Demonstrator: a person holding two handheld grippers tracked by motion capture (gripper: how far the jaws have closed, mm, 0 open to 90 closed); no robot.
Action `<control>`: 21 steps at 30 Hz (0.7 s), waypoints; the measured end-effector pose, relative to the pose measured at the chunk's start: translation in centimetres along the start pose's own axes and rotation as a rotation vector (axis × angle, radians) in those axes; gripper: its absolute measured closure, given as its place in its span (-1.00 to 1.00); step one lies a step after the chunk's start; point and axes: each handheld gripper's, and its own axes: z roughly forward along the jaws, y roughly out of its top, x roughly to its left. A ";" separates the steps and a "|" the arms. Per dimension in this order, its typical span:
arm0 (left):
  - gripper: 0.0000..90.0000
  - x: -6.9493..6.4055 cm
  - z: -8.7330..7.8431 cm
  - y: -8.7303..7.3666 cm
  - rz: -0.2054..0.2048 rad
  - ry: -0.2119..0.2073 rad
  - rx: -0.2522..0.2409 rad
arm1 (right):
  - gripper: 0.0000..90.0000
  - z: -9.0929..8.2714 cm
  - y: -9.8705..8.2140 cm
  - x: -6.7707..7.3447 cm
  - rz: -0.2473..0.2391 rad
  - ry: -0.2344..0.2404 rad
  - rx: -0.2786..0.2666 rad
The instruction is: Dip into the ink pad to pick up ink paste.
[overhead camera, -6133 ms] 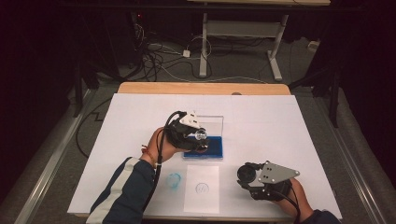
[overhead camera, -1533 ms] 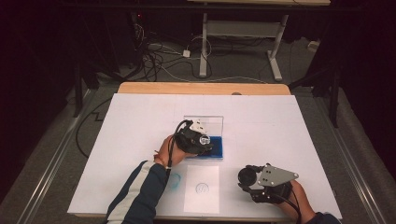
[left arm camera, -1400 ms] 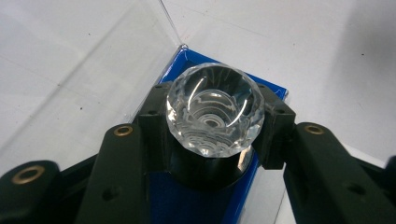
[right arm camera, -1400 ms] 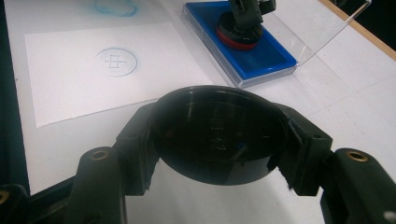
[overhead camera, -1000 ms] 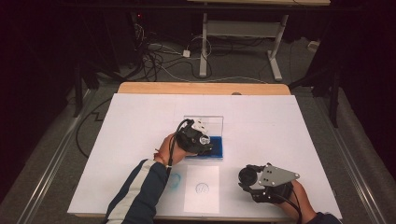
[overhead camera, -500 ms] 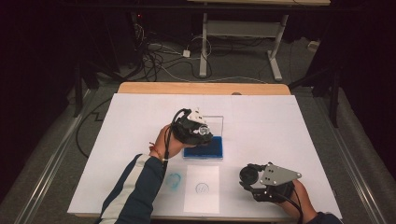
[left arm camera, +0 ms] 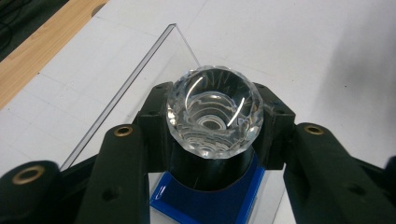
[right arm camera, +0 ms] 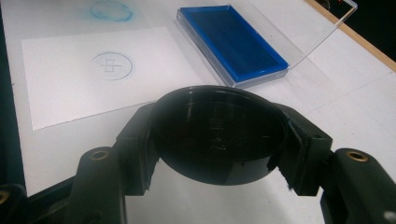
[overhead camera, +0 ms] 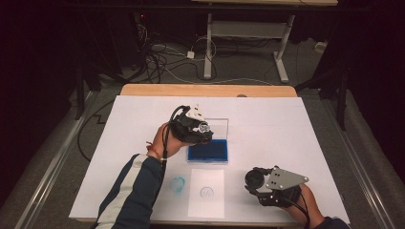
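My left gripper (overhead camera: pixel 202 130) is shut on a round stamp (left arm camera: pixel 214 112) that has a clear faceted knob and a black barrel. It hangs a little above the left part of the blue ink pad (overhead camera: pixel 210 151), whose clear lid (left arm camera: pixel 140 79) stands open behind it. My right gripper (overhead camera: pixel 256 180) sits low at the front right of the table, shut on a round black cap (right arm camera: pixel 219 133). A white sheet of paper (overhead camera: pixel 206 202) lies in front of the pad and bears one blue circular stamp mark (right arm camera: pixel 112 65).
A blue ink smudge (overhead camera: pixel 177 184) marks the white table cover (overhead camera: pixel 286 129) left of the paper. A wooden strip (overhead camera: pixel 205 90) runs along the far edge. Beyond it are cables and desk legs (overhead camera: pixel 208 43) on a dark floor.
My left gripper has risen from the ink pad with the stamp and drifted slightly back and left. My right gripper with the black cap has stayed put.
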 end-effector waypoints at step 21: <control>0.19 0.2 1.8 -0.9 -0.011 -0.028 0.032 | -0.15 0.0 0.0 0.0 0.005 0.005 -0.003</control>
